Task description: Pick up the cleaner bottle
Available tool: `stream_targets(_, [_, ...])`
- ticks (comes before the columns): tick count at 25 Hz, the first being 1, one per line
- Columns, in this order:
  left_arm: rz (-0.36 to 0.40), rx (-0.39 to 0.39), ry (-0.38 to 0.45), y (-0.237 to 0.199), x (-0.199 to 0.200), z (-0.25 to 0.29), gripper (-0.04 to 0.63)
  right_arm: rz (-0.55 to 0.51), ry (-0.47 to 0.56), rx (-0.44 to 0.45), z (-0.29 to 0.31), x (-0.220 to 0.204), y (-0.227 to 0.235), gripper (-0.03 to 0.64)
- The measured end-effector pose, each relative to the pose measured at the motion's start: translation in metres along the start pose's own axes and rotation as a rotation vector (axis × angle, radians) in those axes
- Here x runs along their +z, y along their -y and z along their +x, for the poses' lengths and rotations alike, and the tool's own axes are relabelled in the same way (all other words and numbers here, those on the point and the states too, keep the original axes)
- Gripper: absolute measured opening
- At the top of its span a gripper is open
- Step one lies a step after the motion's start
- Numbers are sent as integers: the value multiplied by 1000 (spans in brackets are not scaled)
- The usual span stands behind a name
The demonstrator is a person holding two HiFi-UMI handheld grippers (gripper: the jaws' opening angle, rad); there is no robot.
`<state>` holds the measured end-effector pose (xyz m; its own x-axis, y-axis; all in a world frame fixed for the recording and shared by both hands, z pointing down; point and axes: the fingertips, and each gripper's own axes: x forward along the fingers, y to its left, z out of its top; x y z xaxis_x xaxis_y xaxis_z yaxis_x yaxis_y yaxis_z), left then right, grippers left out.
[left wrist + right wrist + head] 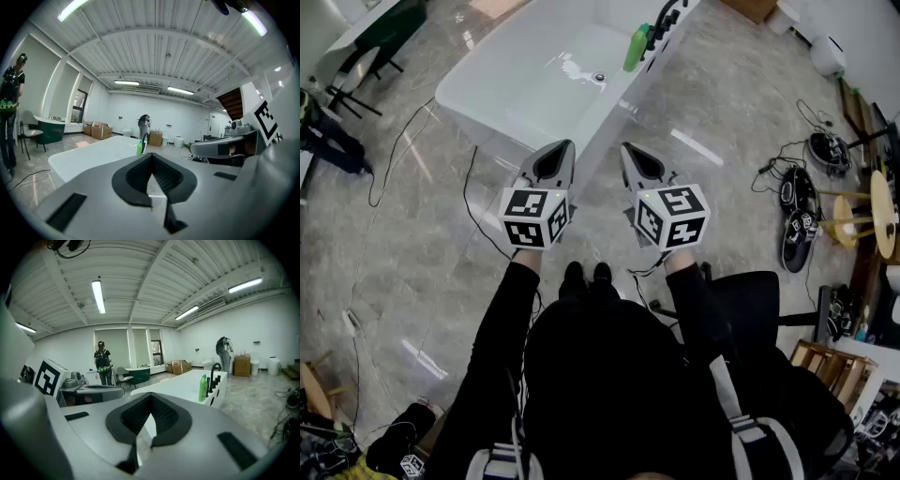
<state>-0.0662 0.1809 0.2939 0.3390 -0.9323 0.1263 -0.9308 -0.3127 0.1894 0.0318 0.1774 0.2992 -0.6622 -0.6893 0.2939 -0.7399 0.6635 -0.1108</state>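
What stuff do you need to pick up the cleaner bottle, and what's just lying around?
For the job:
- green cleaner bottle
- bathtub, whose rim it stands on
- left gripper
- right gripper

Just lying about:
- floor cables
- black chair
- wooden stool
- cardboard boxes

Test lab hall, freestanding bathtub point(534, 84), cartons point(180, 366), strip lights point(98, 296)

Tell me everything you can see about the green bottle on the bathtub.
The green cleaner bottle looks like glossy plastic, with a slim body narrowing to a green cap. It stands upright on the rim of the white bathtub, right beside the black faucet. Only the rim touches it; nothing grips it. Any label is too small to read.
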Motion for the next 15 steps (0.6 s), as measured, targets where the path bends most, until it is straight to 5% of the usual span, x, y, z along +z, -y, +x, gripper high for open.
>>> stream_targets(15, [-11, 16, -14, -9, -5, 1, 8, 27, -16, 13, 5, -9, 4, 2])
